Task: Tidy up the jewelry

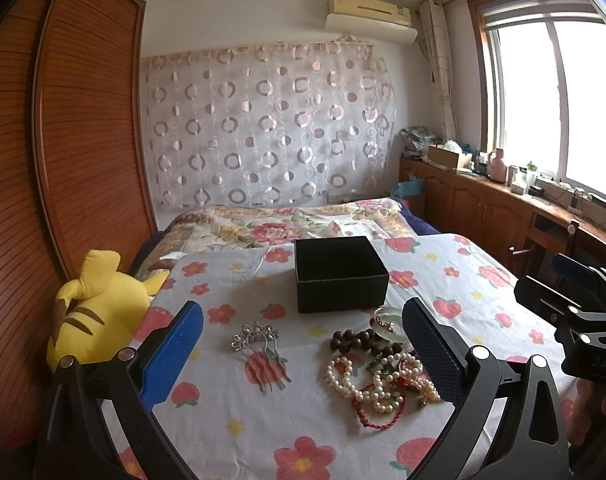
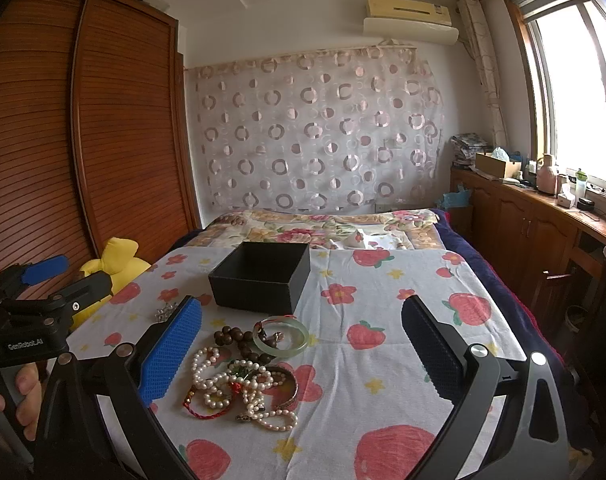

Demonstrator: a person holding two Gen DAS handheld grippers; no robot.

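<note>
An open black box [image 1: 339,274] [image 2: 263,278] stands empty on the flowered sheet [image 1: 263,420]. In front of it lies a jewelry pile: pearl strands [image 1: 367,380] [image 2: 231,384], dark wooden beads [image 1: 359,338] [image 2: 239,338], a pale green jade bangle [image 1: 387,322] [image 2: 281,336], a red cord [image 1: 379,420] [image 2: 207,410]. A silver hair comb [image 1: 259,344] lies to the left of the pile. My left gripper [image 1: 303,356] is open and empty above the comb and pile. My right gripper [image 2: 303,354] is open and empty, with the pile by its left finger.
A yellow plush toy [image 1: 99,308] [image 2: 115,260] sits at the bed's left edge by the wooden wardrobe [image 1: 83,140]. A floral quilt [image 1: 287,224] lies beyond the box. Wooden cabinets [image 2: 535,232] with clutter run under the window on the right.
</note>
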